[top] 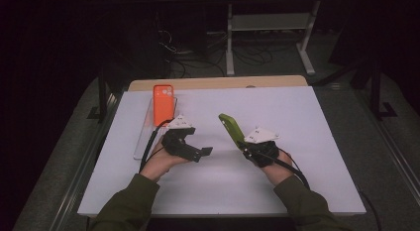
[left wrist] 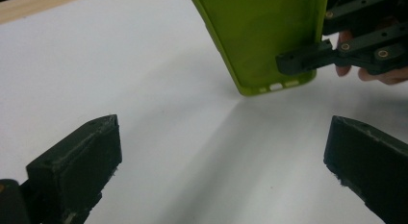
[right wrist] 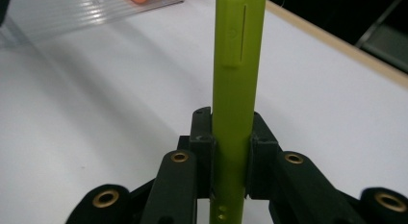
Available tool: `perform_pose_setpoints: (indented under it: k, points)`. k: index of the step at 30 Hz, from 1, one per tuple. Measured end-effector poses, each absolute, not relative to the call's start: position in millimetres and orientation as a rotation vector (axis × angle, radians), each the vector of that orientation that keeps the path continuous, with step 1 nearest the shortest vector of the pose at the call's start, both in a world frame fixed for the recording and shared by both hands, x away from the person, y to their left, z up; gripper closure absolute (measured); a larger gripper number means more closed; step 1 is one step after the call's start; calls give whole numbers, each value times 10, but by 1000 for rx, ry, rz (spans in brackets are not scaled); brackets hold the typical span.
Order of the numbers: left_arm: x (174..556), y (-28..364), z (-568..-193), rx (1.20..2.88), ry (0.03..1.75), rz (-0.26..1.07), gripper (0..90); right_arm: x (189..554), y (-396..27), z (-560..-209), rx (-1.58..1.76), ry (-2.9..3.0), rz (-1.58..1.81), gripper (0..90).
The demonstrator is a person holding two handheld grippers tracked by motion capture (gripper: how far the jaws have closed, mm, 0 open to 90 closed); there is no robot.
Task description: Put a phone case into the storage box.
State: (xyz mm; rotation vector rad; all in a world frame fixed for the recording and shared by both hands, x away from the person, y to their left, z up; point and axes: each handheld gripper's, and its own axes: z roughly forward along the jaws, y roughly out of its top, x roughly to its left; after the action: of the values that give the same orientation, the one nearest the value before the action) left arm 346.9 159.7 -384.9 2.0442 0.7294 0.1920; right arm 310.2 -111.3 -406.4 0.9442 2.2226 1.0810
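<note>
Left gripper [top: 205, 152]: black blocky jaws spread wide, nothing between, low over matte white table [top: 307, 142]. Orange case [top: 163, 104] on clear ribbed plastic sheet [top: 143, 142]. Right gripper [right wrist: 231, 137]: clamped edge-on onto green phone case [right wrist: 238, 65], smooth, rubbery, round-cornered, held tilted above table.

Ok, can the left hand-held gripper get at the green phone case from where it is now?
Probably yes. The left hand-held gripper is open and faces the green phone case, with bare white table between them. The right hand-held gripper clamps its lower end, leaving the rest free.
</note>
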Motion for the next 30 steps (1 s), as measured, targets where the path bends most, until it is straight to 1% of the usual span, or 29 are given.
perform_pose_setpoints:
  k: [6,14,22,30]
  points:
    - [3507,1586,-3787,2005,745,185,0,3098,-1138,-4059,1029,2260,1112,762]
    - [3576,1463,-3731,1950,742,160,0,3123,-1111,-3997,1116,2268,1213,762]
    - [3666,1285,-3682,1881,753,127,0,3134,-1057,-3979,1102,2279,1239,762]
    - [3734,1156,-3700,1861,754,115,0,3140,-1031,-3970,1089,2285,1259,762]
